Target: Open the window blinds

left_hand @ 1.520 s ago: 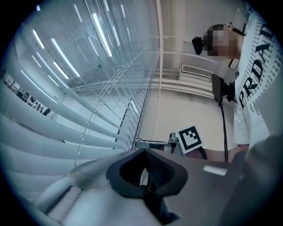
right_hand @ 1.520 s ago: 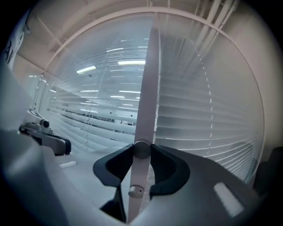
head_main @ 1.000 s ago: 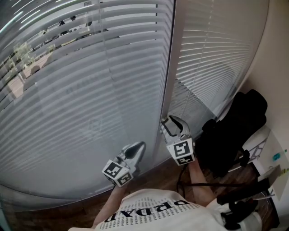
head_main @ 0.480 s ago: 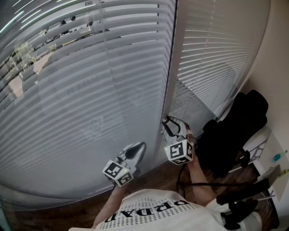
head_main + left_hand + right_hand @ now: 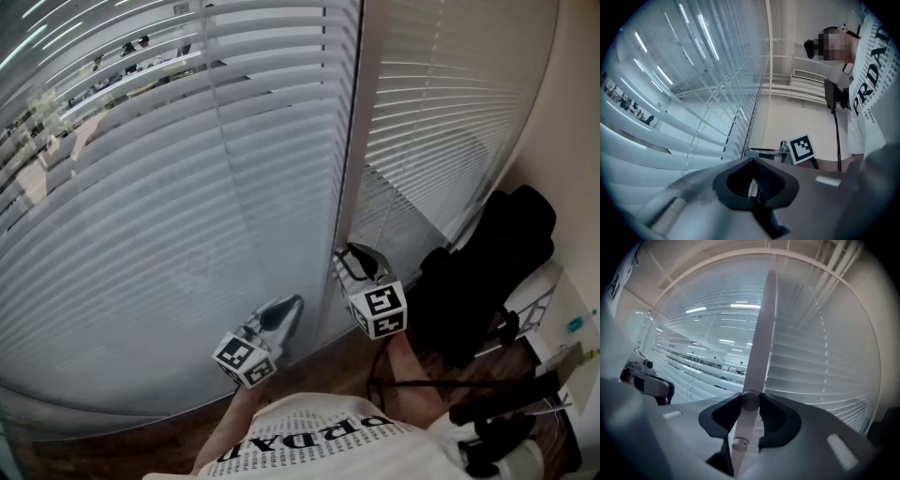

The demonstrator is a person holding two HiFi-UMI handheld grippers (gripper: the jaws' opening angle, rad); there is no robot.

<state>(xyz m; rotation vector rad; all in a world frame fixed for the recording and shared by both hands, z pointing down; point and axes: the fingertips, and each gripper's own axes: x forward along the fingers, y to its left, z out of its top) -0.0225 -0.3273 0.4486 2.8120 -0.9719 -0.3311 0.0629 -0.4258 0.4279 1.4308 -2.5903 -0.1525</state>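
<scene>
**Right gripper pinches the tilt wand, left one idle**

Window blinds (image 5: 187, 187) fill the head view from 9 to 1 o'clock. Their slats are tilted nearly closed, and a pale window post (image 5: 352, 169) stands between the two panels. At 6 o'clock, by the foot of that post, the right gripper (image 5: 361, 265) has just been closing its jaws, which now pinch the white tilt wand (image 5: 757, 348) at a round knob. At 7 o'clock the left gripper (image 5: 281, 311) has its jaws pressed together, tips near the lowest slats. A black bag (image 5: 487, 272) sits at 4 o'clock.
</scene>
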